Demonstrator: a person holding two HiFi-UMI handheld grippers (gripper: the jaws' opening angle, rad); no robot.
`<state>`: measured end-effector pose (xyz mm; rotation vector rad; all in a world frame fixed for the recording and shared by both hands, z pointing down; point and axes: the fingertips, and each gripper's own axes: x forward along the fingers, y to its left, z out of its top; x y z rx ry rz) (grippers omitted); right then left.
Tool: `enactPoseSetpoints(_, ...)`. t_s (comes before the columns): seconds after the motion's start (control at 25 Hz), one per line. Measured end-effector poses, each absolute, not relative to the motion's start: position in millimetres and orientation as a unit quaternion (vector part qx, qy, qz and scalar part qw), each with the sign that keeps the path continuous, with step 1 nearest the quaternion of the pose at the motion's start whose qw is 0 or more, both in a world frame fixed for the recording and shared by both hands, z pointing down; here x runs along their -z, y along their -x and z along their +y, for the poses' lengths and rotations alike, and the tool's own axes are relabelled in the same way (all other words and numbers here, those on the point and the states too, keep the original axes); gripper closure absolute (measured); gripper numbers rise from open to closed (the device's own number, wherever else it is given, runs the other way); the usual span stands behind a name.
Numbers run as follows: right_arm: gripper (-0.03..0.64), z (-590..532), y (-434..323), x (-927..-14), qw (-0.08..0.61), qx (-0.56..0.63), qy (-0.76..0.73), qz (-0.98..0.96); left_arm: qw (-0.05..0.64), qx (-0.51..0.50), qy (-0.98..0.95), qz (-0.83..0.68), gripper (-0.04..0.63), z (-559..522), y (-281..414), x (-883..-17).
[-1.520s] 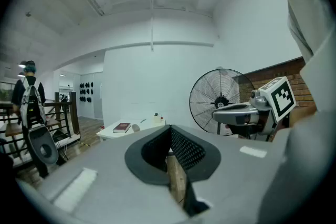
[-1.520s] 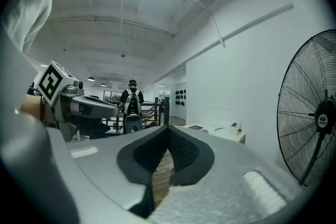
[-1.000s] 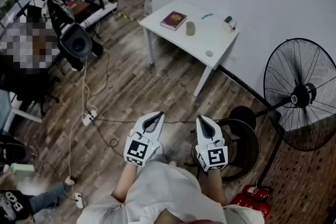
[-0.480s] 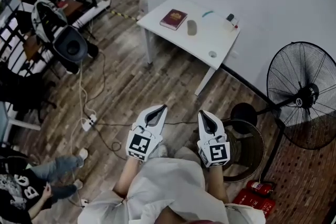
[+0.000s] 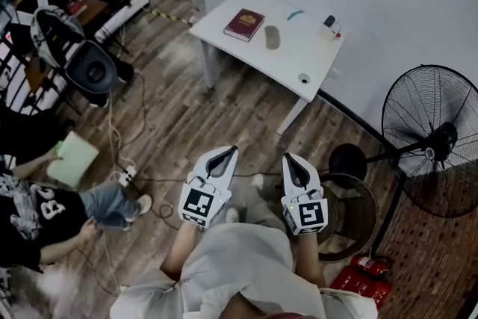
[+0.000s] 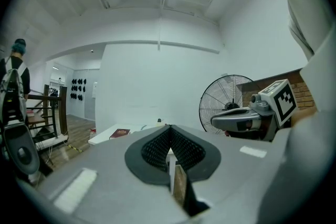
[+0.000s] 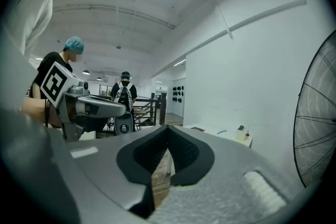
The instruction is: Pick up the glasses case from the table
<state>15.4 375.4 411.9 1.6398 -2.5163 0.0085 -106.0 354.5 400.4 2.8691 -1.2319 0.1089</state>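
On white table (image 5: 297, 50), oval grey glasses case (image 5: 272, 36)

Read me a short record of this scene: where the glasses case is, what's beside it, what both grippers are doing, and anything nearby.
surface: white table by the wall, ahead of the person
target: grey glasses case lying on the table, untouched
beside it: red book, to its left in the head view
other items: a few small things, too small to name
left: left gripper jaws together, empty, over the wooden floor
right: right gripper jaws together, empty, apart from the table
nearby: standing fan at right
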Motion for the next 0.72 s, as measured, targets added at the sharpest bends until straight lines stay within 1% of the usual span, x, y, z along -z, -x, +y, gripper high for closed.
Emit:
enactPoseSetpoints(0.44,0.612,261,-43,-411,0.058,-0.009,-0.516,-0.855,0.003,-0.05,-0.905,-0.423,0.577,249,77,-396)
enactPoseSetpoints(0.72,0.612,199,-78,-407,0.053,-0.01,-0.498,-0.866,0.001,-0.061,-0.894,-0.444,0.577,197,47,-392)
